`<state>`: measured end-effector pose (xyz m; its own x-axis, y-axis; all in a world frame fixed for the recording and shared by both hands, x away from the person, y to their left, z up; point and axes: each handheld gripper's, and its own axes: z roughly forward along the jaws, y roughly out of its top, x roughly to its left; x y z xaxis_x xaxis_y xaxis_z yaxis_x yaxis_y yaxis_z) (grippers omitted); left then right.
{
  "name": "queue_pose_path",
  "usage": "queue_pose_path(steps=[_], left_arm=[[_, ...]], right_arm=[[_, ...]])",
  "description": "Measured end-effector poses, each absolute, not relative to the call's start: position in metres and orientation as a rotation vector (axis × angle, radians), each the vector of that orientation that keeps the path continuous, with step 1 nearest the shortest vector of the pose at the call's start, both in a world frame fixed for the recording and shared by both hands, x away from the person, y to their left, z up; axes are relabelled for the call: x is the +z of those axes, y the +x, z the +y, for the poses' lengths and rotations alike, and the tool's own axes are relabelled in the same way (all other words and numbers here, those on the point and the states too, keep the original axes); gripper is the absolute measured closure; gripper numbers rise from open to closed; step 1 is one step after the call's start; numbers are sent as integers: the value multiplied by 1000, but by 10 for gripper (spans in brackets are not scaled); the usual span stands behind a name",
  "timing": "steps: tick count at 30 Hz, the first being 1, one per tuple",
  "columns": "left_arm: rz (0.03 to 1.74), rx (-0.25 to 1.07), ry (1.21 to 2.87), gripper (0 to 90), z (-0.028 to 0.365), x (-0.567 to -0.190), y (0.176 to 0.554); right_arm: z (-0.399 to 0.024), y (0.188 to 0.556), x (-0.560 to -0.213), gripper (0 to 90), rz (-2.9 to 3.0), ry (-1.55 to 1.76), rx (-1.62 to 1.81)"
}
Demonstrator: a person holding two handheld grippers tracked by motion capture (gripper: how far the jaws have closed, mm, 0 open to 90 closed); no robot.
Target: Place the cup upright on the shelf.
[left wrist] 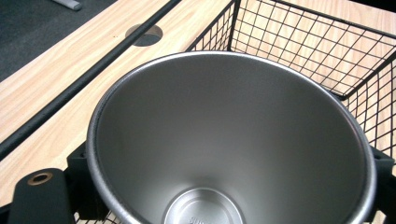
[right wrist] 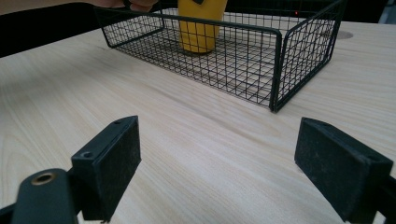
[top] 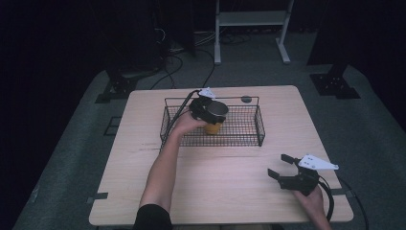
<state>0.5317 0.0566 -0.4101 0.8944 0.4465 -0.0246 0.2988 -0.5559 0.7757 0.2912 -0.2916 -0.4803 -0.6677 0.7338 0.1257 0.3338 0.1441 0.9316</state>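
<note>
Left hand-held gripper (top: 207, 111) is clamped on a yellow-bodied tumbler with a steel rim and bare metal inside (top: 215, 116). Jaws sit either side of the rim; the left gripper view looks straight down into the tumbler (left wrist: 224, 140).

Tumbler stands upright in the black wire-mesh basket (top: 249, 125), left of centre, toward the back rail. From the right gripper view its yellow base (right wrist: 200, 28) looks to be on or just above the mesh floor; cannot tell which.

Right hand-held gripper (top: 283, 166) is spread wide and holds nothing. It rests low over the pale wooden surface (top: 230, 177), near the front right corner, well apart from the basket.

Step in hand, as judged: setting the tumbler down in the basket, or lifting it out.

Doing it well:
- Keep the tumbler vertical; a mesh floor gives an uneven seat and a tilted base may rock.
- If placing, let the base settle fully before opening the jaws, then open evenly so neither pad drags the rim sideways.
- Withdraw or lift straight up, clear of the back rail.
- Right hand-held gripper could steady the basket's near edge if it slides.
</note>
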Motion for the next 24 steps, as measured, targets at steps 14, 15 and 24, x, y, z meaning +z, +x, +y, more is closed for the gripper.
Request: queue_pose_path(steps=[14, 15, 24], left_arm=[[545, 246, 2247, 82, 61, -410, 531], [542, 250, 2245, 81, 61, -410, 531], [562, 274, 2239, 18, 63, -407, 530]], right_arm=[[-292, 291, -480, 135, 2069, 1025, 1533], [-292, 291, -480, 135, 2069, 1025, 1533], [-292, 291, -480, 134, 2070, 1022, 1532]])
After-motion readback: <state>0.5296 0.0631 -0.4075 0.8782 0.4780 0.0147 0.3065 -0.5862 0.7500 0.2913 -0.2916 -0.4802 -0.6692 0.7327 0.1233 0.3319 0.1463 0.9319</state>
